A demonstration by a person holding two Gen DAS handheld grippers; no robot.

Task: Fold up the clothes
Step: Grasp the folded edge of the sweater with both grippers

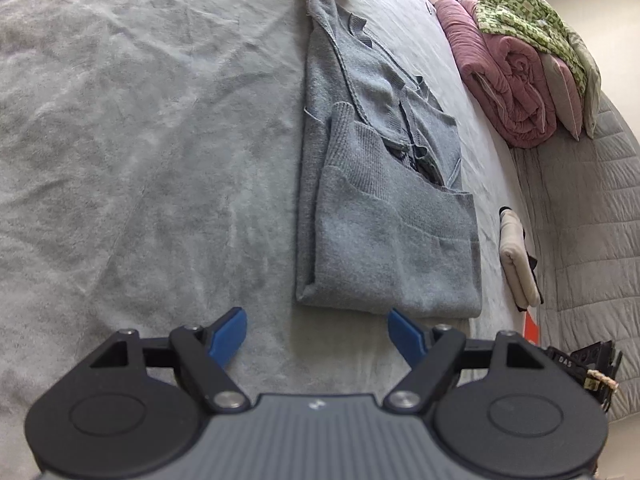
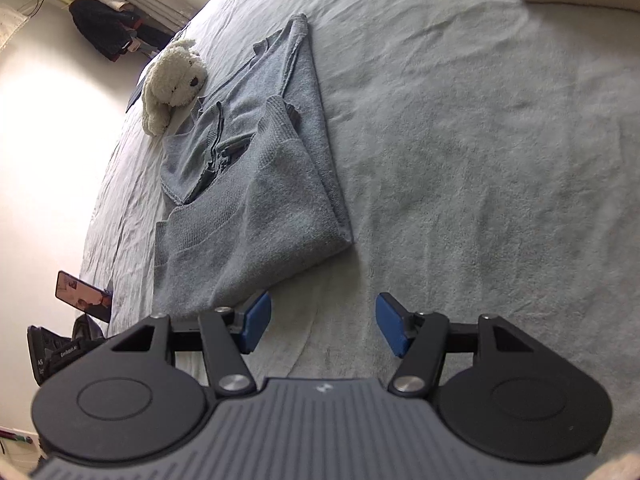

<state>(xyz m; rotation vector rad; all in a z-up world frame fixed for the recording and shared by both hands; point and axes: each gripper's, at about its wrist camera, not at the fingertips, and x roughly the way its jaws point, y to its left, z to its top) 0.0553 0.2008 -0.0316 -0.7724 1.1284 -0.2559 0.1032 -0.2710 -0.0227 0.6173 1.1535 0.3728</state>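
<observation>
A grey knit sweater [image 1: 384,200] lies on the pale bed sheet [image 1: 140,160], its sides folded in to make a long strip with the ribbed hem nearest me. My left gripper [image 1: 316,320] is open and empty, just short of the hem's near left corner. In the right wrist view the sweater [image 2: 248,208] runs away to the upper left. My right gripper [image 2: 322,304] is also open and empty over bare sheet, and its left pad [image 2: 256,320] sits close to the hem's near right part.
A white plush dog [image 2: 172,84] rests by the sweater's far end. Beyond the bed's right side are a rolled pink quilt [image 1: 508,80], a green patterned cloth [image 1: 520,16] and a beige folded item [image 1: 516,256]. A phone [image 2: 84,296] stands at the left edge.
</observation>
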